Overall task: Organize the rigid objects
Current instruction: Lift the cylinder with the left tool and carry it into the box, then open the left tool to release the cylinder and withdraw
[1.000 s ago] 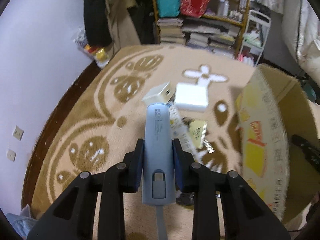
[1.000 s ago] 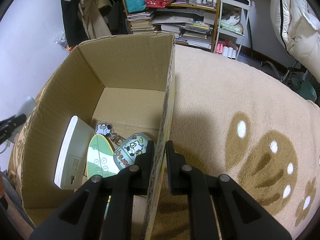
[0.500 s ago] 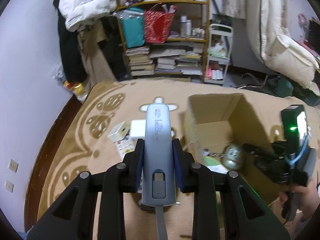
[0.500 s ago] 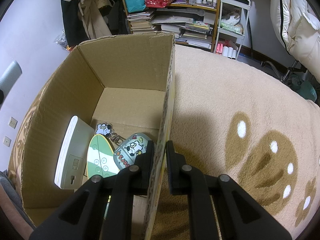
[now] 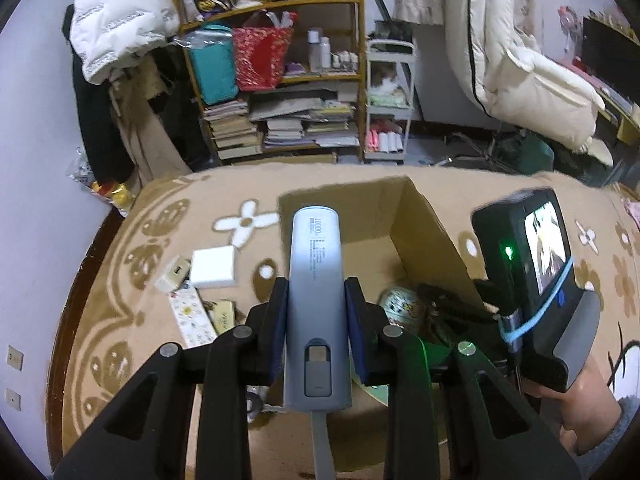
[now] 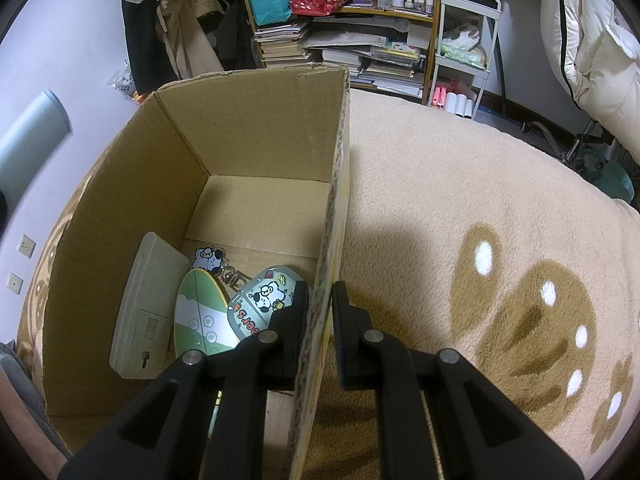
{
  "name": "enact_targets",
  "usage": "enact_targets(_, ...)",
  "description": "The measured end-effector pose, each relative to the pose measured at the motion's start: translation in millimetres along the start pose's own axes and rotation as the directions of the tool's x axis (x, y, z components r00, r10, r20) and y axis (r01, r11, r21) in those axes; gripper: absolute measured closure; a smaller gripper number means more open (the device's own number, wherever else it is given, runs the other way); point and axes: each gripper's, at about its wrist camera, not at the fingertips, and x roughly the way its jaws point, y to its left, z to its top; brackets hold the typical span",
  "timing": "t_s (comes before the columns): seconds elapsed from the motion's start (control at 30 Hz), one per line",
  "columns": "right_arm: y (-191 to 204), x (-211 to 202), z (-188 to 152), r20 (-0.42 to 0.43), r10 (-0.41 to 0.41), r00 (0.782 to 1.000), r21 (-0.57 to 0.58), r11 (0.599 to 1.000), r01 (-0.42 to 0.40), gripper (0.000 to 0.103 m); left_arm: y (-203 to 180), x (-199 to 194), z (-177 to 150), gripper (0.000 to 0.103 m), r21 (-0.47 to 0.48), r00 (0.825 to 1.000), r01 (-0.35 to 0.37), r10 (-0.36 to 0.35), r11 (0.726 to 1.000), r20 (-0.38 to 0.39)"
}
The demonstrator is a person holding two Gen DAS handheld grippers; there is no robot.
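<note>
Nearby, small boxes beside cardboard box, apart.

Inside the cardboard box: one white device, one green oval board, one cartoon case, one keychain charm. Left of the box on the rug: two white blocks, two flat packets. Above the box: one power bank.

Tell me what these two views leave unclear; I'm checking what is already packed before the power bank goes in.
- Box floor nearest the camera, right wrist view: hidden behind the right gripper clamped on the cardboard box wall.
- Box contents, left wrist view: mostly blocked by the power bank in the left gripper.
- Print on the power bank: too small to read fully.
</note>
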Motion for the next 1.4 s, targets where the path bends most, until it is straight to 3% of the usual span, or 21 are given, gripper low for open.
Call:
enact_targets(0.17,0,0,0,0.0,0.001,1.0,0.001,1.0,-0.001,0.091,-12,9,-7,0.077,0.013,0.999,0.031,-0.031,0.999,-0.028)
enact_targets(0.63,-1,1,-1,0.0,0.002,1.0,0.002,1.0,-0.002,0.091,-12,42,-21,0.077,-0.021,0.992,-0.006,0.004,1.0,-0.125)
enact_targets(0.8,1,2,-1,0.0,0.003,1.0,-0.004,1.0,-0.003,0.089,-13,35,-15,0.077,0.021,0.997,-0.034,0.036,0.999,-0.071)
enact_targets(0.93,3,7,-6,-0.015,0.002,1.0,-0.011,1.0,-0.002,0.089,-12,27,-9,0.076,0.038,0.998,-0.03,0.032,0.999,-0.06)
enact_targets(1.03,3,7,-6,-0.016,0.001,1.0,-0.011,1.0,-0.001,0.089,-4,22,-5,0.073,0.032,0.996,-0.071,0.073,0.997,-0.059)
enact_targets(1.1,2,6,-7,-0.016,0.001,1.0,-0.012,1.0,-0.001,0.089,4,18,-1,0.068,0.023,0.995,-0.083,0.084,0.996,-0.055)
enact_targets(1.17,3,6,-7,-0.016,0.001,1.0,-0.01,1.0,-0.001,0.089,17,11,4,0.045,0.008,0.996,-0.081,0.082,0.997,-0.04)
enact_targets(1.27,3,6,-7,-0.017,0.0,1.0,-0.01,1.0,0.0,0.089,35,2,8,0.026,-0.005,0.993,-0.122,0.122,0.993,0.0)
enact_targets(1.4,3,6,-6,-0.016,0.0,1.0,-0.01,1.0,0.0,0.089,59,7,12,0.007,-0.017,0.982,-0.189,0.189,0.982,0.008)
